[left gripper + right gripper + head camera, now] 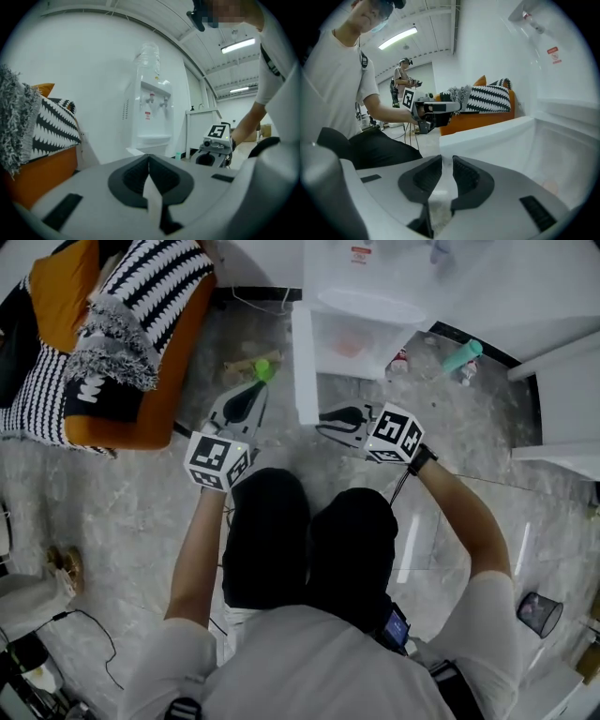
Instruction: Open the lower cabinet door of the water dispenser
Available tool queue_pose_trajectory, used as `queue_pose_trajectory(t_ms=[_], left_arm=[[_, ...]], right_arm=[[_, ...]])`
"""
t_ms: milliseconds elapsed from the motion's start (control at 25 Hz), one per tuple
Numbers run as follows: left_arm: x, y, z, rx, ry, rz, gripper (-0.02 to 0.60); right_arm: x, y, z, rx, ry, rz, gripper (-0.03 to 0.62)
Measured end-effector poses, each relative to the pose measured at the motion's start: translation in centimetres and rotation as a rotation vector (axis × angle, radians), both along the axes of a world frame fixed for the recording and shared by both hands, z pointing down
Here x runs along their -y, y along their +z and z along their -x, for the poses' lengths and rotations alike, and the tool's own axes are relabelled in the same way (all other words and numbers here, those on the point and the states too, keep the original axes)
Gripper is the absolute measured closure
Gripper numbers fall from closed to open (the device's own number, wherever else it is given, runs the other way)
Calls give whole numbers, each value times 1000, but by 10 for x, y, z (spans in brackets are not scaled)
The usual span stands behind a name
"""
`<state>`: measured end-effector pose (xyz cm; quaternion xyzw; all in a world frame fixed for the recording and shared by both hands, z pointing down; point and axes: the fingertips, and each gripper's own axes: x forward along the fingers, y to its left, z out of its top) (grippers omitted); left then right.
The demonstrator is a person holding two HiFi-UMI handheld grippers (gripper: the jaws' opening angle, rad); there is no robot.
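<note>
Door (304, 362) is standing swung out from the dispenser (370, 306); right tongs (322, 420), a sliver apart and empty, are hovering at its free edge, probably guiding it, while left tongs (257, 390) are idling pressed together.

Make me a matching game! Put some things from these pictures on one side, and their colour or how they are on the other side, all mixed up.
Things:
1. left tool
2. right tool
3. sofa
4. cabinet door

Colour or state:
A. orange
B. swung open
C. jaws shut together
D. jaws a little apart, nothing gripped

Right pairs: 1-C, 2-D, 3-A, 4-B
</note>
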<state>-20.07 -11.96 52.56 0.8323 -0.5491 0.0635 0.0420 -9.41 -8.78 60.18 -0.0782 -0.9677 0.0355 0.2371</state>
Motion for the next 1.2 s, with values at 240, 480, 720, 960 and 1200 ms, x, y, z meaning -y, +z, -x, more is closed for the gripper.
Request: queue_pose_trajectory(t_ms=[240,480,720,960,1200], left_arm=[[-23,0,38,-11,-90,0,570],[-45,-1,72,-14,-170,-10,570],[-65,3,96,-17,-236,-7,570],[-84,-4,116,-10,-307,-24,569],[-89,-6,126,-1,-338,-24,569]], right_arm=[[-14,0,57,39,-33,-1,573],[-14,0,110,78,-7,1,585],[-6,0,158,116,45,-5,585],[4,-1,205,145,102,-15,585],[29,0,242,145,201,-7,585]])
